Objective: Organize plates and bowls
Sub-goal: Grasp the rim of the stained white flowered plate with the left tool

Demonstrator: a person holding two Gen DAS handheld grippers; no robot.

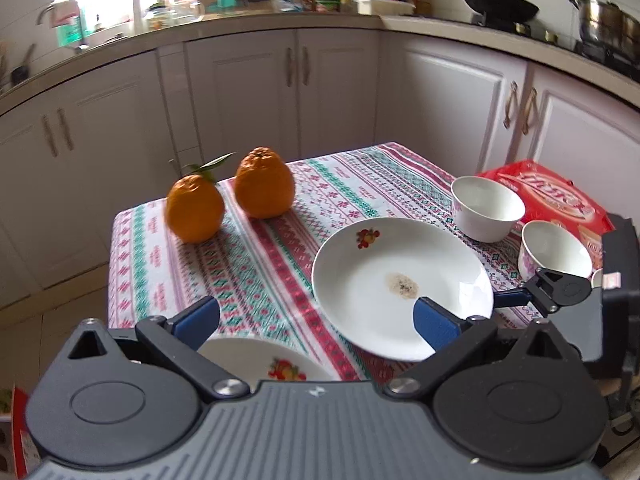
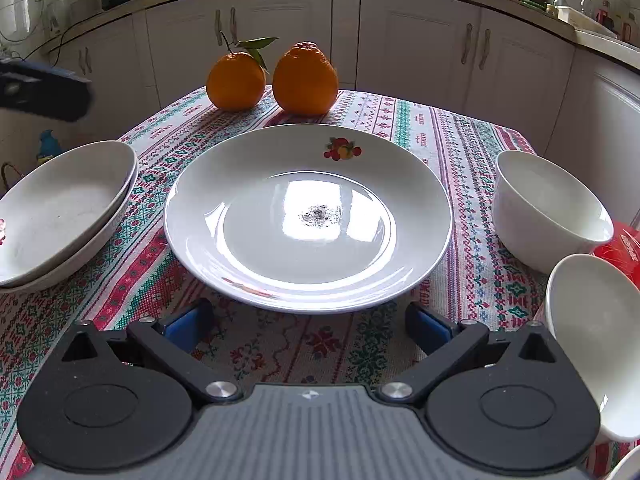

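A white plate (image 2: 308,216) with a fruit motif and a dark speck in its well lies on the patterned tablecloth, just ahead of my right gripper (image 2: 310,324), which is open and holds nothing. In the left wrist view the same plate (image 1: 400,280) sits right of centre. My left gripper (image 1: 316,320) is open and empty above a stack of plates (image 1: 260,360). That stack of two plates (image 2: 60,216) is on the left in the right wrist view. Two white bowls (image 2: 548,208) (image 2: 592,340) stand at the right; the left wrist view shows both bowls (image 1: 486,208) (image 1: 556,250).
Two oranges (image 2: 236,80) (image 2: 306,80) stand at the table's far edge. A red package (image 1: 552,192) lies behind the bowls. White kitchen cabinets (image 1: 256,80) ring the table beyond a strip of floor. The left gripper's body (image 2: 40,92) hangs at upper left.
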